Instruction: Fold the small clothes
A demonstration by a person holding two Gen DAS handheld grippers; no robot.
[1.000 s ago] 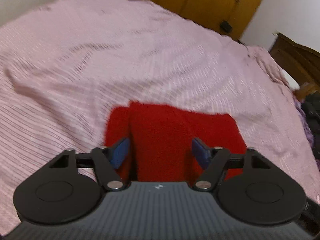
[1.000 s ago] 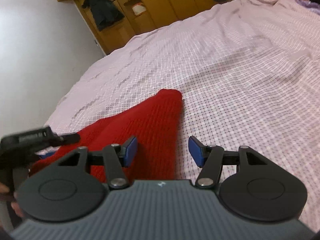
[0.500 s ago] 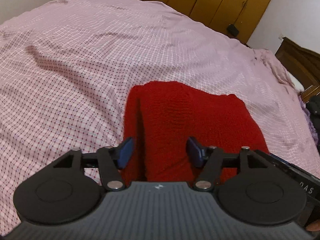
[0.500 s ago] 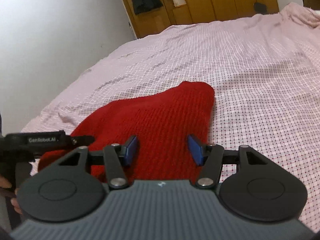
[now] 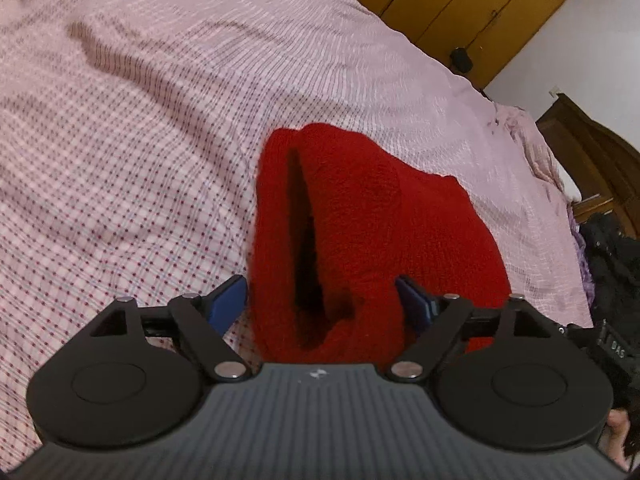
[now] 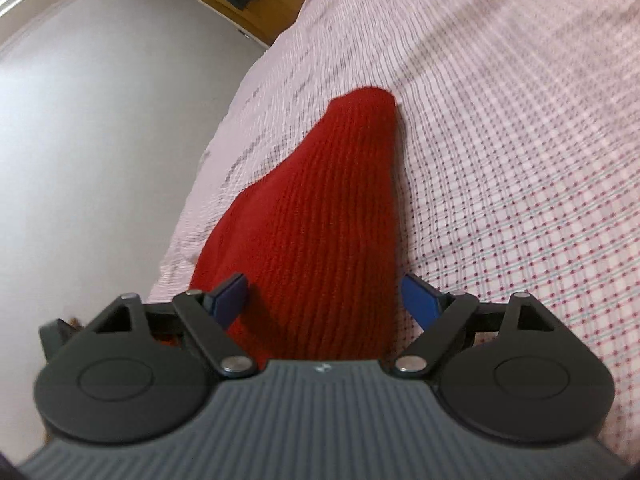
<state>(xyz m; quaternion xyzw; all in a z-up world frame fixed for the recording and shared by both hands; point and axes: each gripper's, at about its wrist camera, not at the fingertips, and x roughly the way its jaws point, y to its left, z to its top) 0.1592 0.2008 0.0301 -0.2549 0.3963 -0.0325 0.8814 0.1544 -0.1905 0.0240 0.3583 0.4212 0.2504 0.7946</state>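
A red knitted garment (image 5: 360, 216) lies folded on the pink checked bedspread (image 5: 120, 120). A dark slit gapes between its layers along the left side. My left gripper (image 5: 320, 300) hovers over its near left end; the jaws are opening and straddle the cloth without pressing it. In the right wrist view the same red garment (image 6: 328, 208) runs away from me as a long ribbed strip. The right gripper (image 6: 324, 296) hangs over its near right end, jaws opening, the blue pads (image 6: 418, 298) standing clear of the knit on both sides.
Wooden wardrobe doors (image 5: 460, 4) stand beyond the bed. A dark wooden headboard (image 5: 592, 152) and dark clothing (image 5: 612, 256) lie at the right. A white wall (image 6: 100, 120) borders the bed's left edge in the right wrist view. A hand (image 5: 618, 432) shows at the lower right.
Both grippers' jaws have spread wider. The left gripper has come closer over the garment's left end. The right view has swung, so the garment now points straight ahead.
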